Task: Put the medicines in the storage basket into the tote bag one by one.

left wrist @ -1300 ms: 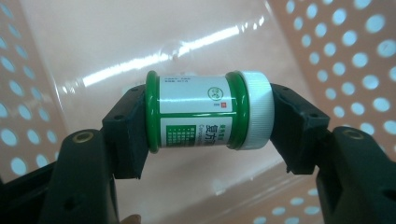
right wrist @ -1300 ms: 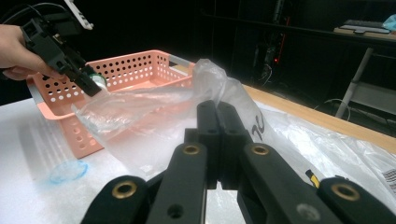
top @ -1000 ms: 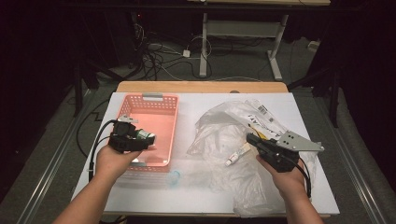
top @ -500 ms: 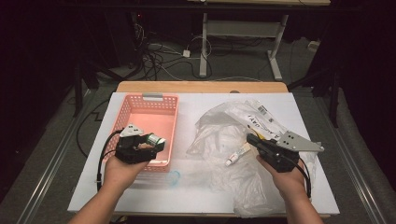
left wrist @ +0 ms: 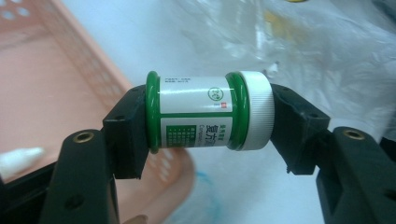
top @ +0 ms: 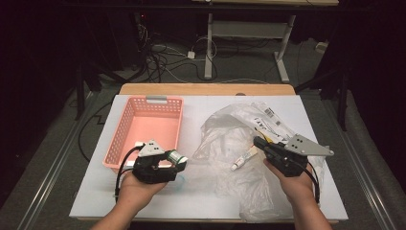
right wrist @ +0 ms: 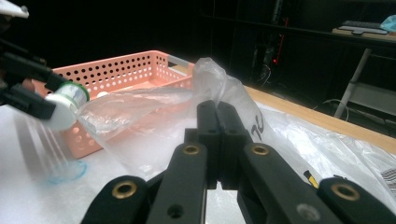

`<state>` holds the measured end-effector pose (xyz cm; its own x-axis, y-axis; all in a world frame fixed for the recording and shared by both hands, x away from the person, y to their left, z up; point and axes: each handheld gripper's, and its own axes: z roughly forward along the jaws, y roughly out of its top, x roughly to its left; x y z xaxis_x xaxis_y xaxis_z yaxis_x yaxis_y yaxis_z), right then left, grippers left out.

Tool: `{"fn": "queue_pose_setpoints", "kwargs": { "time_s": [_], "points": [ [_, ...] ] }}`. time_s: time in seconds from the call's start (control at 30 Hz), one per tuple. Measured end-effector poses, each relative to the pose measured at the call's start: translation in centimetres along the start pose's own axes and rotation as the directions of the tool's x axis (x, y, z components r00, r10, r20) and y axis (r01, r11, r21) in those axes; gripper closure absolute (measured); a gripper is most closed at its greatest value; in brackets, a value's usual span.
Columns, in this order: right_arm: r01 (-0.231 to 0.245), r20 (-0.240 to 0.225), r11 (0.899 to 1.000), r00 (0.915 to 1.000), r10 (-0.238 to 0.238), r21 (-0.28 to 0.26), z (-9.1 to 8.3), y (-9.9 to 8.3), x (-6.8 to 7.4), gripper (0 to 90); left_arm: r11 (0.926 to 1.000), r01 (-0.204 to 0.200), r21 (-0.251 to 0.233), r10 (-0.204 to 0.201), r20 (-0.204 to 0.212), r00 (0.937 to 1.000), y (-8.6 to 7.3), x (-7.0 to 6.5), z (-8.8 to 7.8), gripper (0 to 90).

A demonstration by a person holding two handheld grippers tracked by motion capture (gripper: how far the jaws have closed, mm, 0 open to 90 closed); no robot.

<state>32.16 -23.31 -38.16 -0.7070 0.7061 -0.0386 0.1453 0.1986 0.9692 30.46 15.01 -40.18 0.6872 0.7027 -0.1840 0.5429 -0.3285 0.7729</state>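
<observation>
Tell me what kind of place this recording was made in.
Probably a lab or workshop: a white-topped table in a dark room, loose cables on the floor, and adjustable desk legs behind.

Basket (top: 148, 127) on left half of worktop (top: 201, 201), toward far edge. Plastic bag (top: 249, 143) on right half, spreading to near right corner. Small tube (top: 242, 159) on bag, mid-worktop. Bottle (top: 176, 157) in left tongs (top: 178, 160) just off basket's near right corner.
</observation>
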Motion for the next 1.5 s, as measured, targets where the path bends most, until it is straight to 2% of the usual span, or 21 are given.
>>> {"fn": "queue_pose_setpoints", "kwargs": {
  "time_s": [0.17, 0.4, 0.5, 0.77, 0.9, 1.17, 1.4, 1.5],
  "points": [
    [-0.002, 0.002, 1.0, 1.0, 0.002, -0.003, -0.1, 0.0, -0.1, 90.0, 0.9997, -0.022, 0.011, 0.021, 0.017, 0.9996, -0.1, -1.0, 0.5, 35.6],
    [0.001, 0.002, 1.0, 1.0, -0.001, -0.006, -0.1, 0.1, 0.0, 90.0, 0.9986, -0.051, 0.013, 0.05, 0.067, 0.9965, -0.5, -2.9, 1.3, 35.6],
    [0.001, 0.001, 1.0, 1.0, -0.001, -0.006, -0.1, 0.1, 0.0, 90.0, 0.9973, -0.071, 0.017, 0.069, 0.093, 0.9933, -0.6, -4.1, 2.1, 35.6],
    [-0.001, -0.001, 1.0, 1.0, 0.001, -0.006, -0.1, 0.1, 0.1, 90.0, 0.9939, -0.107, 0.026, 0.103, 0.129, 0.9863, -0.4, -5.9, 4.0, 35.6],
    [0.002, -0.003, 1.0, 1.0, -0.002, -0.005, 0.0, 0.1, 0.1, 90.0, 0.9938, -0.11, 0.016, 0.107, 0.142, 0.984, 0.1, -6.5, 5.0, 35.6],
    [0.004, -0.002, 1.0, 1.0, -0.004, -0.009, -0.1, 0.2, 0.1, 90.0, 0.9912, -0.132, 0.003, 0.13, 0.169, 0.9771, 1.8, -7.9, 8.3, 35.6],
    [0.005, -0.002, 1.0, 1.0, -0.005, -0.009, -0.2, 0.2, 0.0, 90.0, 0.9924, -0.123, -0.003, 0.121, 0.182, 0.9758, 2.6, -8.3, 10.0, 35.6],
    [0.003, -0.003, 1.0, 1.0, -0.003, -0.01, -0.2, 0.2, 0.0, 90.0, 0.9927, -0.121, 0.0, 0.119, 0.176, 0.9772, 2.9, -8.3, 10.7, 35.6]
  ]
}}
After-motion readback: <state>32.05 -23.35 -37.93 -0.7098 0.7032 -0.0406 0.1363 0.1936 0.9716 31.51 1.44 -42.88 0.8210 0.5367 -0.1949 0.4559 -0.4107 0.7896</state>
